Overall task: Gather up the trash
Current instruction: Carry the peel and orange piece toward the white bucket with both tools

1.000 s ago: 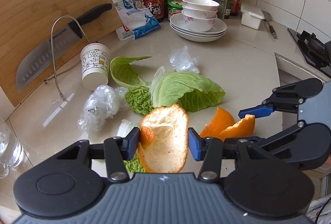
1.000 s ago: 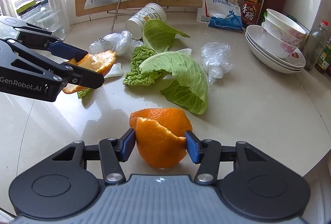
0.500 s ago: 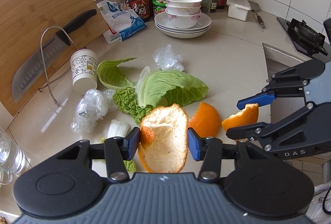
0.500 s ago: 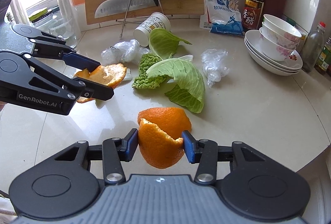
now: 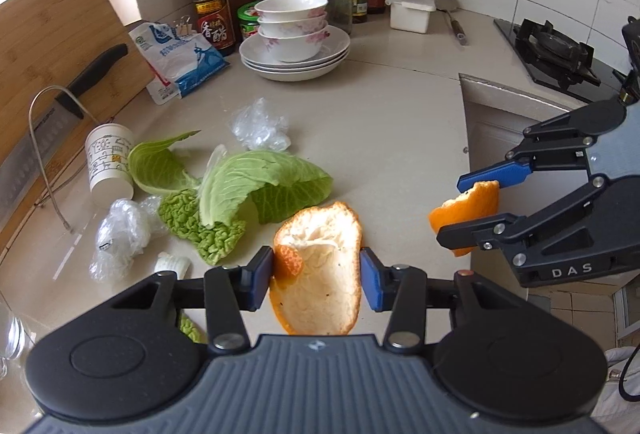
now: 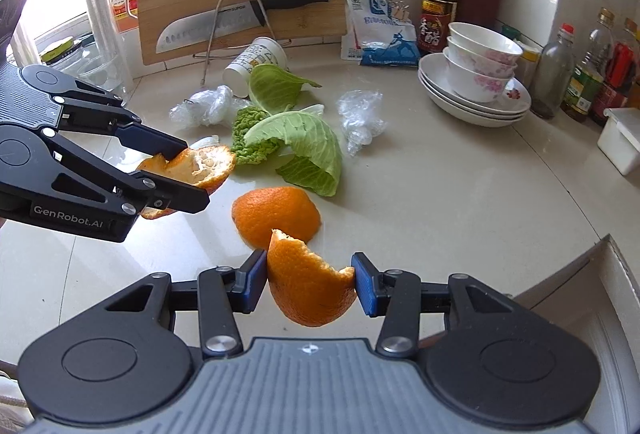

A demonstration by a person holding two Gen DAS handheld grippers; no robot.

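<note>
My left gripper [image 5: 317, 278] is shut on a large orange peel [image 5: 320, 274], white side facing the camera, held above the counter. My right gripper [image 6: 311, 280] is shut on a smaller orange peel [image 6: 308, 280]; it also shows in the left wrist view [image 5: 466, 209]. A third orange peel [image 6: 276, 213] lies on the counter just ahead of the right gripper. Cabbage leaves [image 5: 260, 185], crumpled plastic wraps [image 5: 260, 125] [image 5: 120, 234] and a tipped paper cup [image 5: 108, 161] lie further back.
A cutting board with a knife [image 6: 240, 17] on a wire rack stands at the back. Stacked bowls and plates [image 5: 294, 41], bottles [image 5: 210, 5], a blue-white bag [image 5: 180, 61] and a white box [image 5: 412, 9] line the wall. The counter edge and stove [image 5: 552, 49] are at right.
Both grippers have lifted and pulled back with their peels. The right gripper's peel has separated from the third peel, which stays on the counter.
</note>
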